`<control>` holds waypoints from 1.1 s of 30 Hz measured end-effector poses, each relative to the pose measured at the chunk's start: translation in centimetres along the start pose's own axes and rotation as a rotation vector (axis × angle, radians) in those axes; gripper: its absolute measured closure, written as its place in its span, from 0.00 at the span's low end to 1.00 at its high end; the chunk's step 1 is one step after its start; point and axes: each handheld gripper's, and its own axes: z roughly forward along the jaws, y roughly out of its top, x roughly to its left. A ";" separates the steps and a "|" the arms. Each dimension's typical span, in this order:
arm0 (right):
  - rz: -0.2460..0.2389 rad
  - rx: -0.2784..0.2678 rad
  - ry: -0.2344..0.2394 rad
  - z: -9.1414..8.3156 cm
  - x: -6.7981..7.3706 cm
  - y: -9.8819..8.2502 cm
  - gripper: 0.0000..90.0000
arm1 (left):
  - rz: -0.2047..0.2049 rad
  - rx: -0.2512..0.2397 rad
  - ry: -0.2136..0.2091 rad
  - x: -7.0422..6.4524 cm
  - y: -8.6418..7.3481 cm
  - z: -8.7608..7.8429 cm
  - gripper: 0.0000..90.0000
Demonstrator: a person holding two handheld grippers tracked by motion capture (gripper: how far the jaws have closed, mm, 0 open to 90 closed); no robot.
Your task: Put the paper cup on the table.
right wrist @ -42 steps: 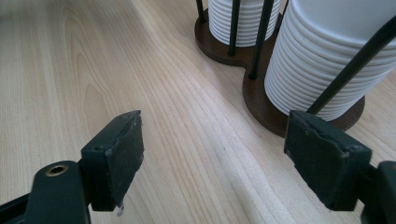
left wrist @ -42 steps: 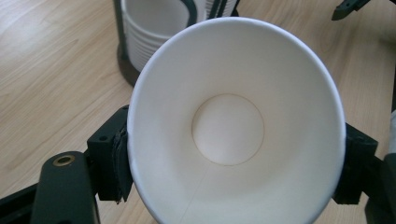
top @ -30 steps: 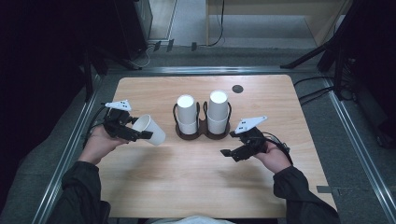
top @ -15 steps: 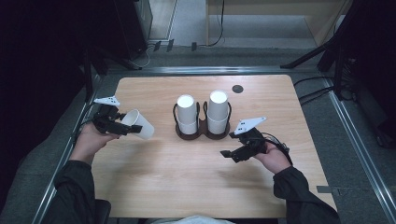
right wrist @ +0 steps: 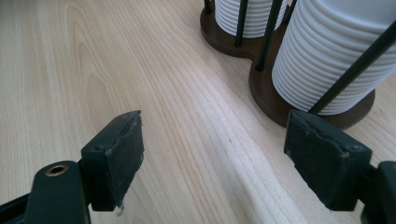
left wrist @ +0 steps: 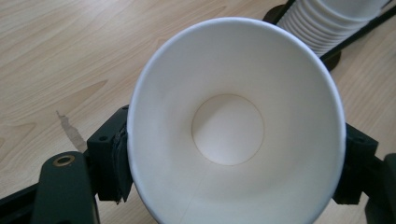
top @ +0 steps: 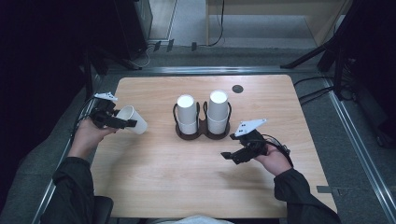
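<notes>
My left gripper (top: 122, 122) is shut on a white paper cup (top: 132, 119), held on its side above the table's left edge. In the left gripper view the cup (left wrist: 233, 126) has its open mouth toward the camera, pinched between both black jaws. A dark wooden rack (top: 201, 133) at the table's centre carries two stacks of white cups (top: 187, 112) (top: 218, 109). My right gripper (top: 229, 155) stands open over bare wood, in front and to the right of the rack. Its own view shows the nearer stack (right wrist: 336, 60) just past the right jaw.
The light wooden table (top: 187, 186) has a small black round disc (top: 237, 88) near its far edge. Metal rails run along the floor on both sides, and black stands and cables sit beyond the table.
My left gripper has carried the cup leftward, away from the rack, toward the table's left edge. The right gripper has stayed where it was.
</notes>
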 end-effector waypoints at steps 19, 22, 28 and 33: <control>0.033 0.003 -0.035 -0.7 0.0 -1.2 0.22 | -0.036 0.107 0.157 1.1 0.8 2.3 0.22; 0.037 0.000 -0.039 -0.8 0.0 -1.3 0.22 | -0.033 0.131 0.185 1.1 0.8 2.7 0.22; 0.038 0.002 -0.041 -0.9 -0.1 -1.4 0.22 | -0.036 0.146 0.201 1.2 0.8 2.9 0.21; 0.044 -0.002 -0.042 -1.0 -0.2 -1.4 0.22 | -0.024 0.154 0.213 1.1 0.8 3.1 0.20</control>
